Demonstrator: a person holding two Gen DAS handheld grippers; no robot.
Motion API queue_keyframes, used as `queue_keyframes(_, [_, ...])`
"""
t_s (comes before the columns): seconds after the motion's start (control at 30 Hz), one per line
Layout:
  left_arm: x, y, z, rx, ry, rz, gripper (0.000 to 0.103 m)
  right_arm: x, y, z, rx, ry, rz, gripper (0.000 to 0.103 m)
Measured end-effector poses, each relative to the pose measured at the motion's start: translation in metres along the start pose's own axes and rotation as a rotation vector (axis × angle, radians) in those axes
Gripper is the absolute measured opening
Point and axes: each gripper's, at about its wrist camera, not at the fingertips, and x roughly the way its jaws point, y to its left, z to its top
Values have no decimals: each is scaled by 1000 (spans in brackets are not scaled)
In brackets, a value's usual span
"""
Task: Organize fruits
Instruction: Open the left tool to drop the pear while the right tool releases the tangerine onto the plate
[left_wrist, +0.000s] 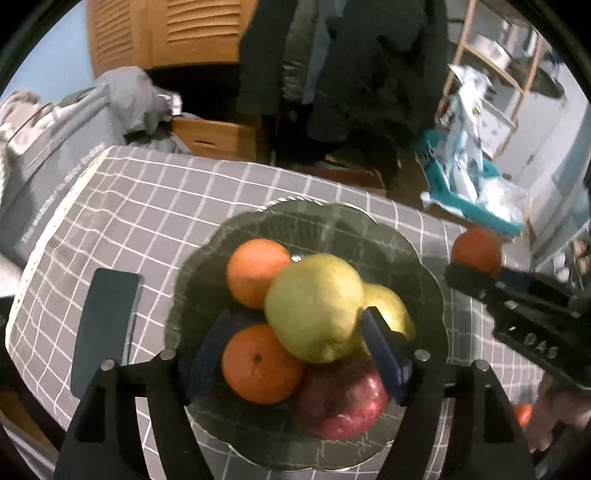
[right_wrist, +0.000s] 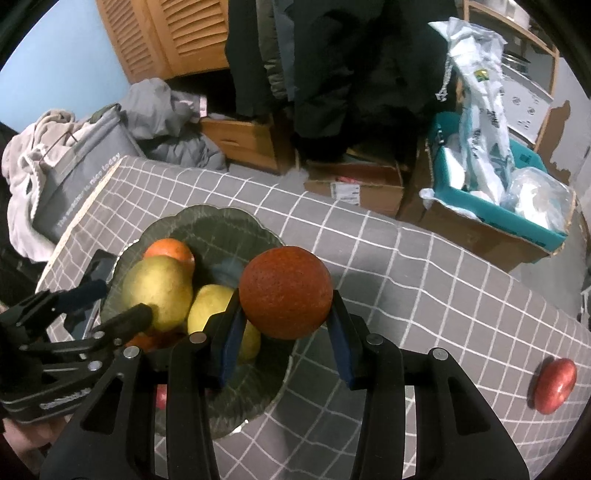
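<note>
A dark green scalloped plate (left_wrist: 332, 212) (right_wrist: 221, 216) on the grey checked cloth holds two oranges (left_wrist: 255, 271) (left_wrist: 260, 363), a red apple (left_wrist: 343, 402) and a small pear (left_wrist: 388, 310). On top of them lies a large yellow-green pear (left_wrist: 314, 306) (right_wrist: 159, 291). My left gripper (left_wrist: 295, 325) (right_wrist: 127, 299) stands open around it: the right pad meets its edge and a gap shows at the left pad. My right gripper (right_wrist: 286, 306) (left_wrist: 476, 269) is shut on a dark orange (right_wrist: 286, 293) (left_wrist: 476, 251), held above the plate's right rim.
A second red apple (right_wrist: 556, 386) lies on the cloth to the right. A dark flat slab (left_wrist: 105, 325) lies left of the plate. Beyond the table's far edge (right_wrist: 258, 173) stand cardboard boxes (right_wrist: 354, 184), a teal box (right_wrist: 491, 214) and a grey bag (right_wrist: 85, 173).
</note>
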Motion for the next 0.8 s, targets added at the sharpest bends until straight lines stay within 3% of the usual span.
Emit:
queue_keyframes(0.4, [-11,35,3,-106,-22,20,78,31,24,12,-74,51,28,43])
queue_keyframes(0.57, [-14,43,2,-116,-29,39,80,29,33,15,-99,34,28,58])
queue_keyframes(0.8, [-18,47,4,-137,-31,40,84,16,29,18,-81,8,25,59])
